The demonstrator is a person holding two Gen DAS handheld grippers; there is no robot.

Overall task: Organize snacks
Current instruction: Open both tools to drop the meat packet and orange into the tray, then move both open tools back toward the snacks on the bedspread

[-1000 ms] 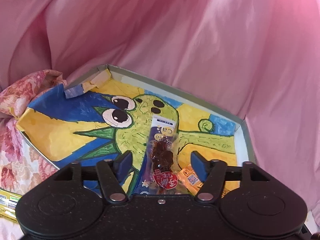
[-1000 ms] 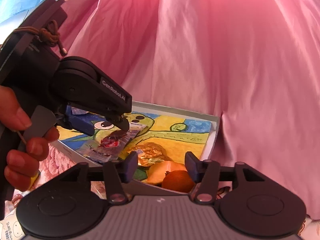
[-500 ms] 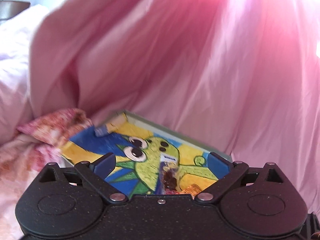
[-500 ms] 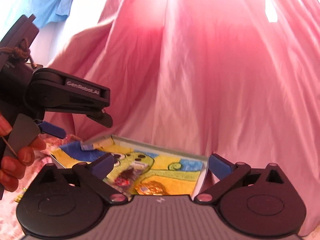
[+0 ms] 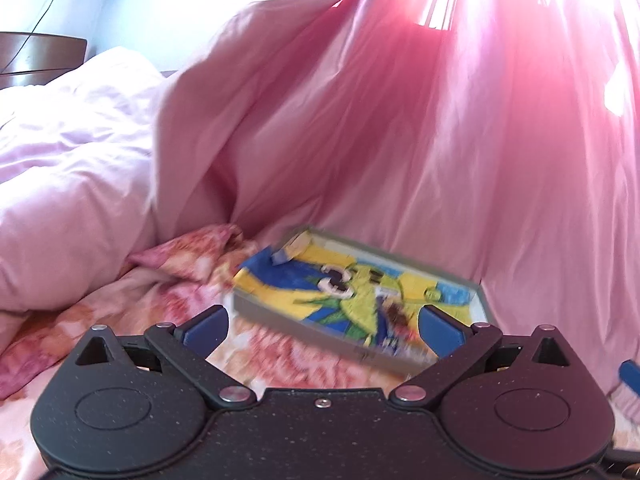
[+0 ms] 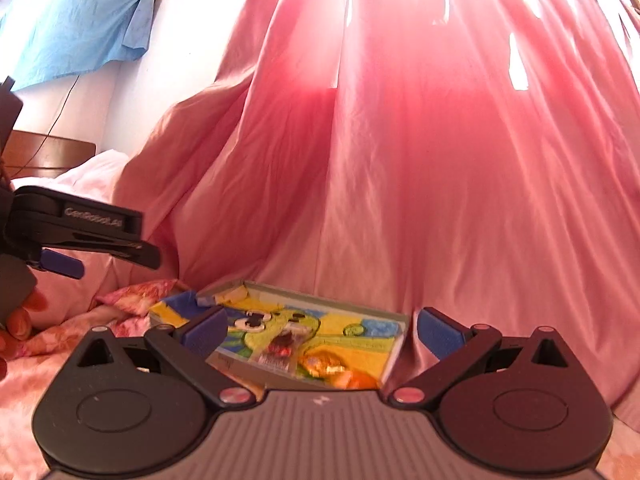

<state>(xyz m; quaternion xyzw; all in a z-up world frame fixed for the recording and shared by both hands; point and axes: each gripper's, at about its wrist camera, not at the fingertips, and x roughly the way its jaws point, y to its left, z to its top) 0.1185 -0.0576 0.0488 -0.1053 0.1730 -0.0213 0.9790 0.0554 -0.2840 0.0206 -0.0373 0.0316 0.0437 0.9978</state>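
Both claws, seen along their own fingers. The left claw [image 5: 322, 326] stands spread wide with nothing between its blue pads [image 5: 205, 326]; its jaws have just been opening, and they frame the box from the near side without touching it. The right claw [image 6: 320, 330] is likewise spread and empty, pointing about level over the near edge of the same box, a stance that fits a release just completed, to judge by the snacks lying inside. In the right wrist view the left claw [image 6: 104, 254] appears at far left, held up clear of the box, with fingertips of the person's hand [image 6: 20, 316] below it. The shallow grey box [image 6: 352, 307] lies flat on the floral bedspread [image 5: 132, 320], its floor lined with a painted green creature on yellow and blue, and serves as the collecting tray. It holds a clear packet of dark dried snack [image 6: 280, 350] near the middle, a gold-wrapped sweet [image 6: 324, 364] just right of it, and an orange piece [image 6: 358, 380] at the near right corner. Pink curtain [image 6: 420, 180] hangs behind the box; pale bedding [image 5: 72, 152] lies at far left. Motion blur hides finer detail of the packets.
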